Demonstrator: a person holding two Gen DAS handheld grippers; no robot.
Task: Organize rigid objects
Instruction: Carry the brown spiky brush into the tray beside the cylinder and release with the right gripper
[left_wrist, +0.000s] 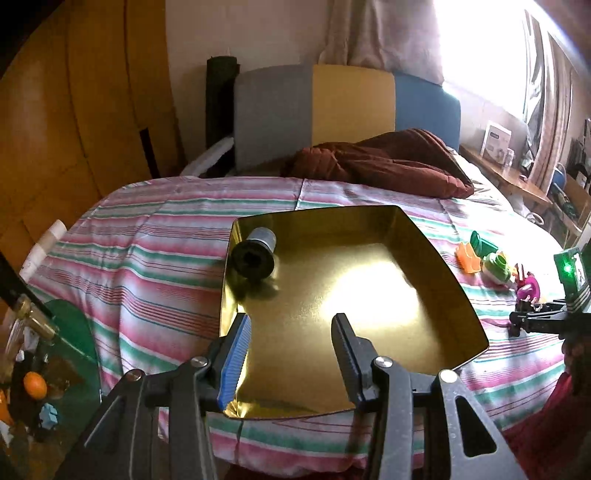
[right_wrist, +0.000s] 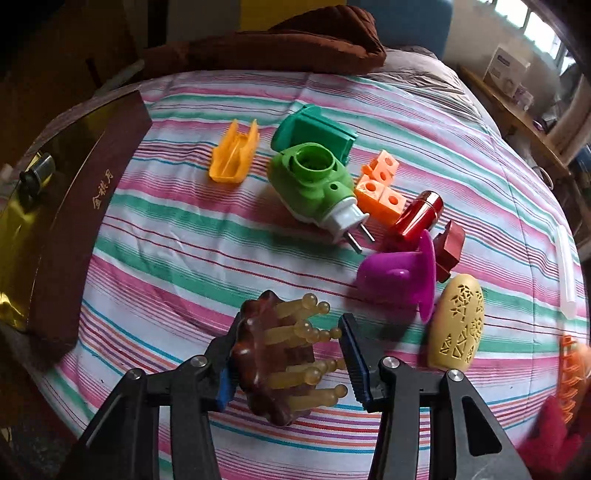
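A gold tin tray (left_wrist: 369, 221) lies on the striped bed with a black and grey spool (left_wrist: 255, 251) in its far left corner. My left gripper (left_wrist: 290, 319) hangs open over the tray's near edge, nothing between its fingers. In the right wrist view my right gripper (right_wrist: 291, 321) is shut on a brown massage brush (right_wrist: 266, 354) with yellowish prongs. The brush's back sits against the left pad and its prong tips against the right one. The tray's maroon outer wall (right_wrist: 85, 206) and the spool (right_wrist: 37, 173) show at far left. The right gripper (left_wrist: 521, 321) also appears at the left wrist view's right edge.
Loose on the bedspread: a yellow clip (right_wrist: 232, 155), teal box (right_wrist: 314, 129), green plug-in device (right_wrist: 314, 181), orange cubes (right_wrist: 380, 188), red cylinder (right_wrist: 419, 214), purple cup (right_wrist: 399, 277), dark red block (right_wrist: 448, 247), cream perforated oval (right_wrist: 458, 321). A brown cushion (left_wrist: 388, 162) lies behind.
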